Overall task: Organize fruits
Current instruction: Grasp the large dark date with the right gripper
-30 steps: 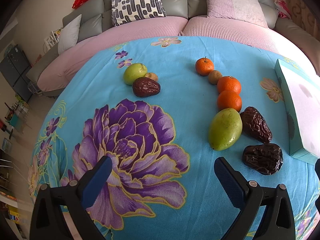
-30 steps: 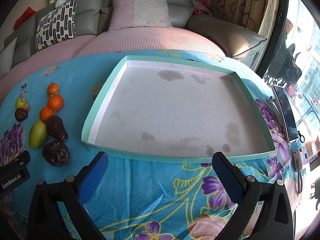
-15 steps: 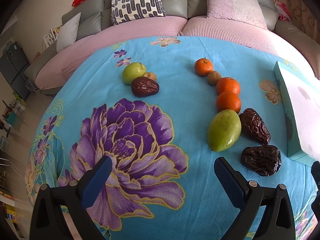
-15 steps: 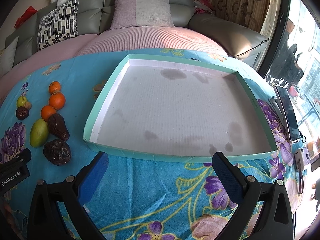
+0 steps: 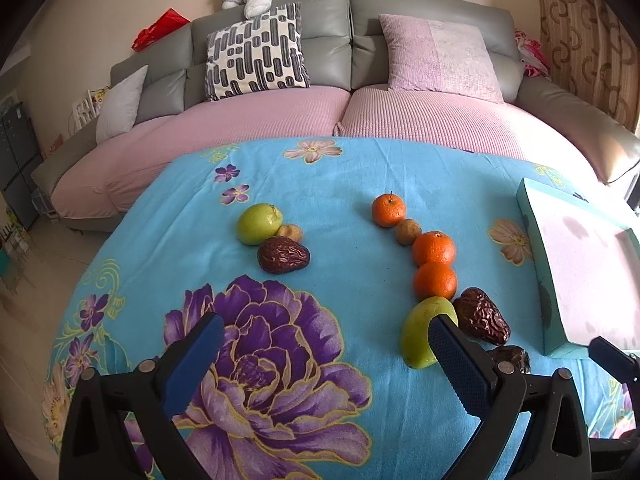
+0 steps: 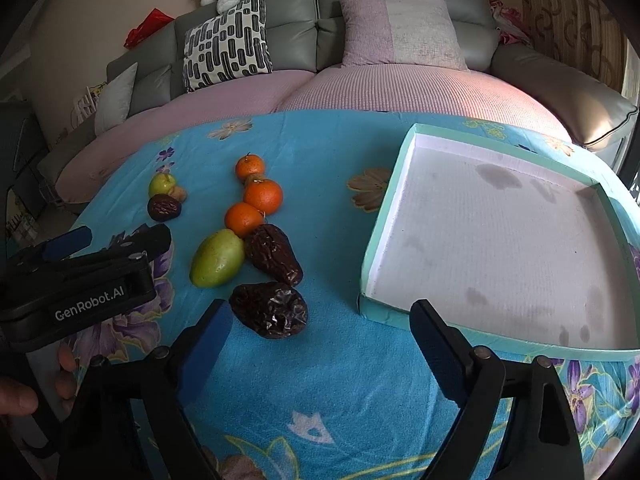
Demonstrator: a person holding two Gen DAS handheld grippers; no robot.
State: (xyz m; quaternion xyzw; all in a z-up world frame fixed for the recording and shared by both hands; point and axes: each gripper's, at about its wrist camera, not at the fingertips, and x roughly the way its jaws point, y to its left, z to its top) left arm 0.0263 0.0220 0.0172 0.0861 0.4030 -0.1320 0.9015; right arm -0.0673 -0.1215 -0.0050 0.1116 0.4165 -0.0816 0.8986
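Nearest the right wrist camera, the right gripper (image 6: 320,332) hangs with fingers apart over bare blue cloth (image 6: 340,380), nothing between them; a wrinkled date (image 6: 269,309) lies just beyond its left fingertip. Left of it the left gripper (image 5: 324,350), likewise spread and empty, bears the legend "GenRobot.AI". Farther on, a green mango (image 6: 217,257), a second date (image 6: 273,254) and the oranges (image 6: 262,196) form a touching line. Right of these, across open cloth, stands the teal-rimmed tray (image 6: 380,216), unoccupied, with stained floor. Far left, a green apple (image 5: 259,223) cluster sits apart. Beyond, a grey sofa (image 5: 360,32).
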